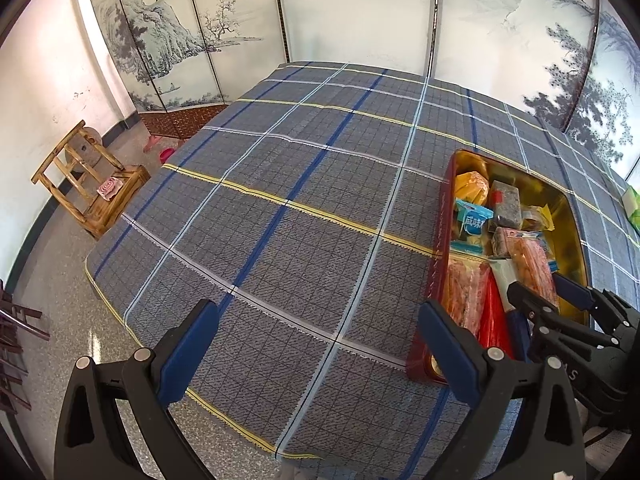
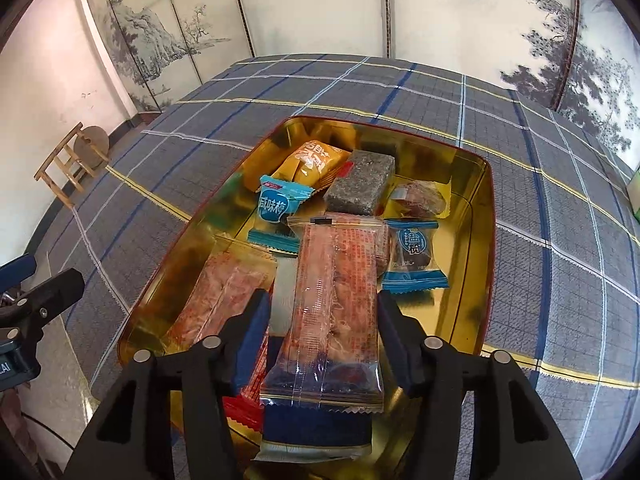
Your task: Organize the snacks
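we are hovering our right gripper (image 2: 324, 340) half open astride the clear-wrapped orange snack bar (image 2: 336, 292), pads not pressing it; it is lying in the gold tin (image 2: 486, 240), long axis running away along our fingers. our left gripper (image 1: 316, 348) is gaping wide, empty, beside the tin.

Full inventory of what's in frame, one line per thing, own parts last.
tin: 1, red outside, gold inside, on the tablecloth
long clear snack packs: 2 seen, reddish, near end of tin; one lies between the right jaws
blue candy packs: 2, mid tin
orange pack: 1, far end
grey block: 1, far end
tablecloth: 1, grey-blue plaid
wooden stool: 1, floor, by wall
painted screen: 1, behind table
left gripper: open, empty
right gripper: open, pads off pack
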